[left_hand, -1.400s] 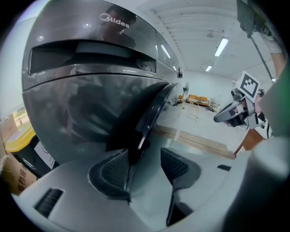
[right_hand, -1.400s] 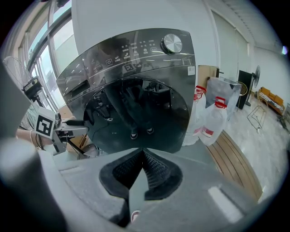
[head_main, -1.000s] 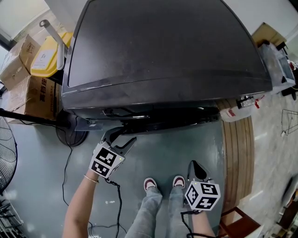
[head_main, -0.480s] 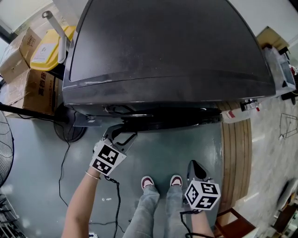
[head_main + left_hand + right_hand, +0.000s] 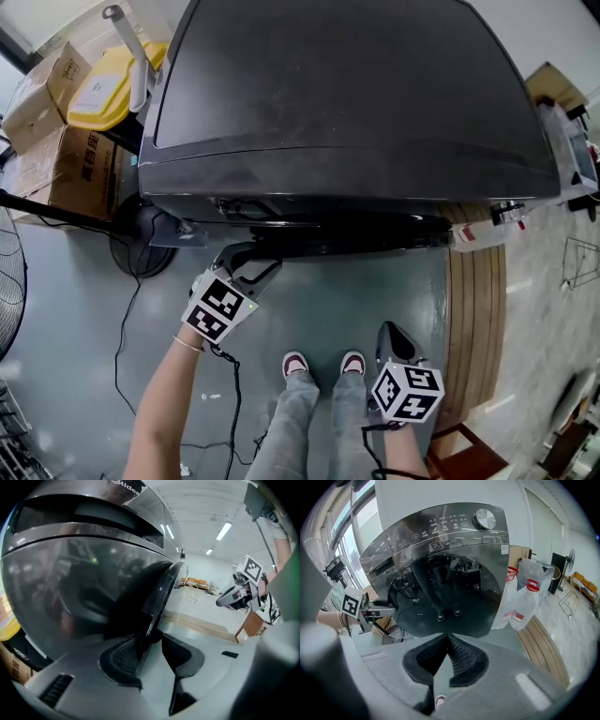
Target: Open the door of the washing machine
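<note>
Squeezing the left gripper (image 5: 251, 264) around the door (image 5: 161, 590) edge at the washing machine (image 5: 347, 84) front, narrower than a second ago, not yet clamped. Holding the right gripper (image 5: 448, 641) closed, empty, well back. Pull likely next.

**Charcoal machine, chequered cubes**

The washing machine (image 5: 347, 94) is glossy charcoal, its door (image 5: 445, 597) near-black tinted glass, and its panel markings are white. Both grippers are pale grey with black ribbed pads (image 5: 123, 656) and a cube (image 5: 217, 311) of black-and-white square markers. These are the left gripper (image 5: 251, 261), jaws closing with the door's dark rim between them, and the right gripper (image 5: 388, 330). The floor (image 5: 84, 309) is grey-green. The boards (image 5: 478, 309) are tan, striped lengthwise. The cardboard boxes (image 5: 80, 173) are brown. A yellow container (image 5: 108, 89) bears a white label. The shoes (image 5: 296, 364) look white with dark red, perhaps maroon. The trousers (image 5: 300, 422) are grey-blue.
</note>
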Motion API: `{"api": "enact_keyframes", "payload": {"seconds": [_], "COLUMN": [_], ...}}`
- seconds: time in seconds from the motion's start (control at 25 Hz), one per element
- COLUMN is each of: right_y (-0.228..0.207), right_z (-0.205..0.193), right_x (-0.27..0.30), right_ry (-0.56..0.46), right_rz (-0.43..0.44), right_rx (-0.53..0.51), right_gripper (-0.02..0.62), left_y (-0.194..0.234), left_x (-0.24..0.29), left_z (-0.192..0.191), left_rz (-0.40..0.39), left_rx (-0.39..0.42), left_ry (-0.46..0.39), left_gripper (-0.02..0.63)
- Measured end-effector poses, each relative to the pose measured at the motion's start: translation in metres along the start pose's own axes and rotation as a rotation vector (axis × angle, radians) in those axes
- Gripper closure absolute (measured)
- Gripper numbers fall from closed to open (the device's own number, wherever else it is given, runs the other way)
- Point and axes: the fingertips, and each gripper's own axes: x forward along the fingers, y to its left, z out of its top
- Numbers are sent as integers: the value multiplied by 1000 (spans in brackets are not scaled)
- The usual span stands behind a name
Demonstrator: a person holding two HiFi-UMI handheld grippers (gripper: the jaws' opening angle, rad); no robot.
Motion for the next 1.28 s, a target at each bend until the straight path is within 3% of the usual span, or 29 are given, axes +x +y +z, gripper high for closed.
{"api": "enact_keyframes", "payload": {"seconds": [0.44,0.84,1.28], "right_y": [-9,-12,-10], "right_z": [-8,-7,-29], "right_x": [-7,-9,-20], "right_ry": [4,-6,8], "right_rz": [-6,0,14], "right_rx": [9,4,-7], "right_gripper": [589,589,591], "left_y": [-3,-47,-71], "left_x": [-2,-13,-19], "left_z": [-1,-20,-28], "left_rz": [-8,-71,-65], "left_rx": [-2,16,-3], "left_ry": [20,25,2], "left_gripper": [462,492,497]}}
